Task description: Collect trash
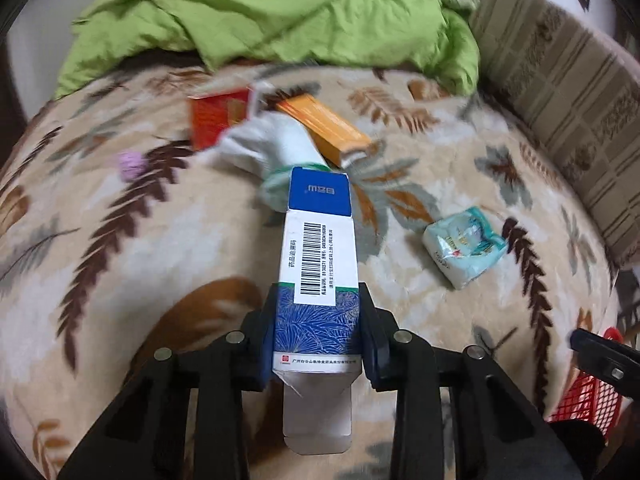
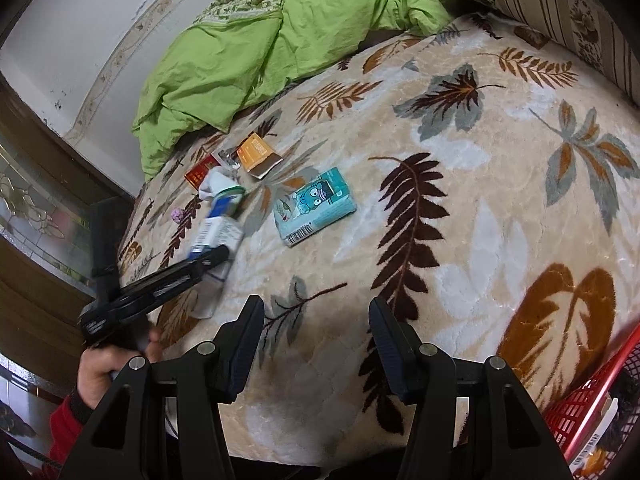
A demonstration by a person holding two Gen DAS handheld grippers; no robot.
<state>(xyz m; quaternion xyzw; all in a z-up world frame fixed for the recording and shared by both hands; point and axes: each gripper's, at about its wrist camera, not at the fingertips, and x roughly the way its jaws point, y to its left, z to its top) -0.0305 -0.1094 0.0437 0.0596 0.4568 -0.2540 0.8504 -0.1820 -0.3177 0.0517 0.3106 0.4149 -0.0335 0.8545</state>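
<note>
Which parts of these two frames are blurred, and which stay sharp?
Left wrist view: the blue and white box in the left gripper is sharp, the bed behind smeared. Right wrist view: the blanket is crisp, only that box blurred.

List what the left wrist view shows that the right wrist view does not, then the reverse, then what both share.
Only the left wrist view: the barcode side of the blue and white box, pinched between the left gripper jaws.

Only the right wrist view: the person's hand on the left gripper, the wall, and the right gripper with empty, open jaws.

Both: leaf-print blanket, green quilt, orange box, red box, tissue pack, white sock, red basket.
</note>
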